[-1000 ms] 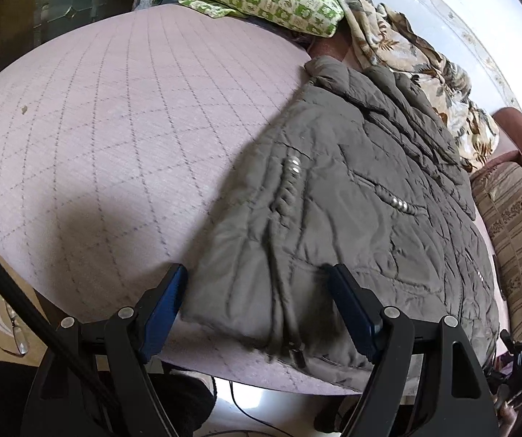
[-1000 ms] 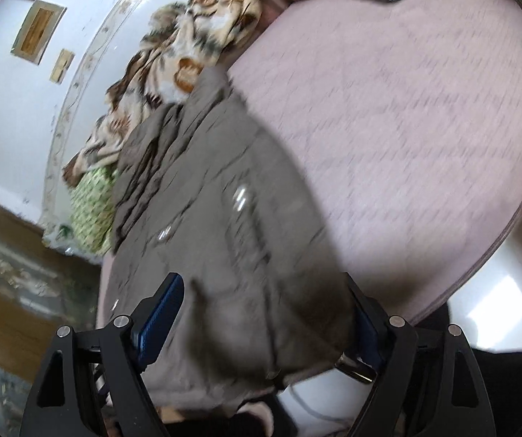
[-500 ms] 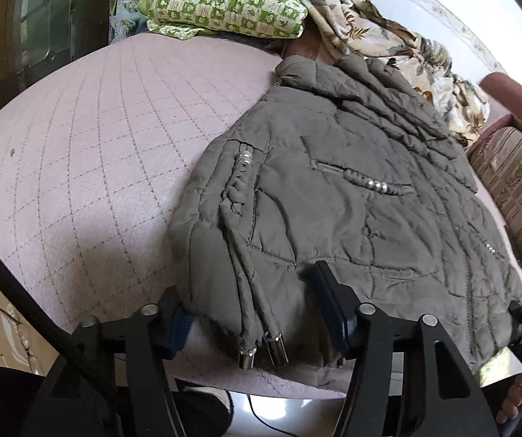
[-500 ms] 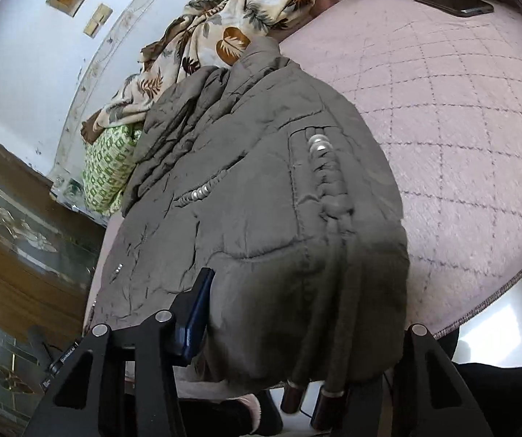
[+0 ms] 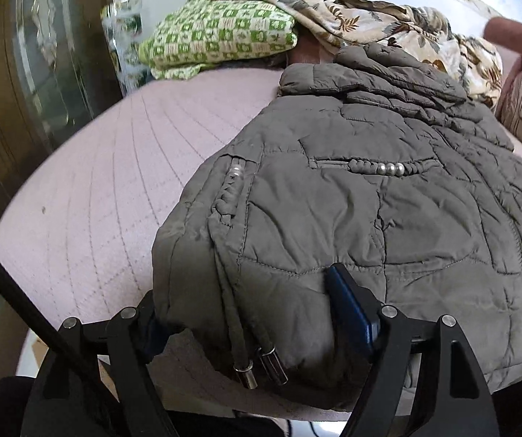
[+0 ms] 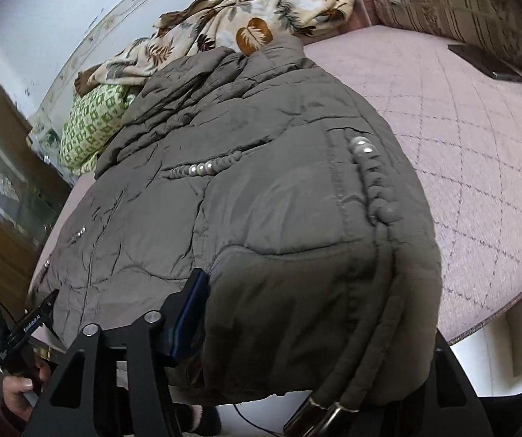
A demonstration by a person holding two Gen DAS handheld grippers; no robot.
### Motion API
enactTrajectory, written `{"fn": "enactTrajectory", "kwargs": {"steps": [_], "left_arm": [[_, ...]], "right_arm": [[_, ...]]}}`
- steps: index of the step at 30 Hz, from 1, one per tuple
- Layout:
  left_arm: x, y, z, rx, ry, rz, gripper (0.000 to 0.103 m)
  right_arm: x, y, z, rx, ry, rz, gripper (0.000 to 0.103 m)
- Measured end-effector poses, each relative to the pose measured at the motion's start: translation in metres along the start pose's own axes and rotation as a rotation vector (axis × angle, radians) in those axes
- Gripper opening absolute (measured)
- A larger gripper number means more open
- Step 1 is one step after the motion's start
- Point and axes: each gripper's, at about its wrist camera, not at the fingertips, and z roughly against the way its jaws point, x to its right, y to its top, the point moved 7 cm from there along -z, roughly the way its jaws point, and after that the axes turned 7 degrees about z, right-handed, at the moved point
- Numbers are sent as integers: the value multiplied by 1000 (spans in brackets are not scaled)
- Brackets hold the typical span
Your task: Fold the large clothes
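From the left wrist camera, the grey-brown quilted padded jacket (image 5: 352,218) lies on the pink quilted bed cover (image 5: 108,189), its hem toward the camera. The left gripper (image 5: 246,313) straddles the hem's thick corner fold, its jaws having just widened; whether the pads press the fabric cannot be told. Two metal-tipped drawcords (image 5: 257,357) hang between the jaws. A green checked folded blanket (image 5: 221,40) lies behind.

From the right wrist camera, the right gripper (image 6: 319,331) brackets the same hem bulge; its right finger is hidden, so its grip cannot be told. A dark phone (image 6: 485,62) lies on the cover.
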Motion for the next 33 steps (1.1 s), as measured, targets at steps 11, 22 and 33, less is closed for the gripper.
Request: {"fn": "enactTrajectory", "kwargs": {"steps": [11,22,33], "left_arm": [[3,1,0,5,23,-29,77],[2,0,-2,1,30,-26,79],[15,3,10,65,41,-129,36]], "right_arm": [[-2,1,-2,13,-4,3,68],[-6,1,-6,-5,-1,19,78],[-1,9,8,74,41,-34,34]]}}
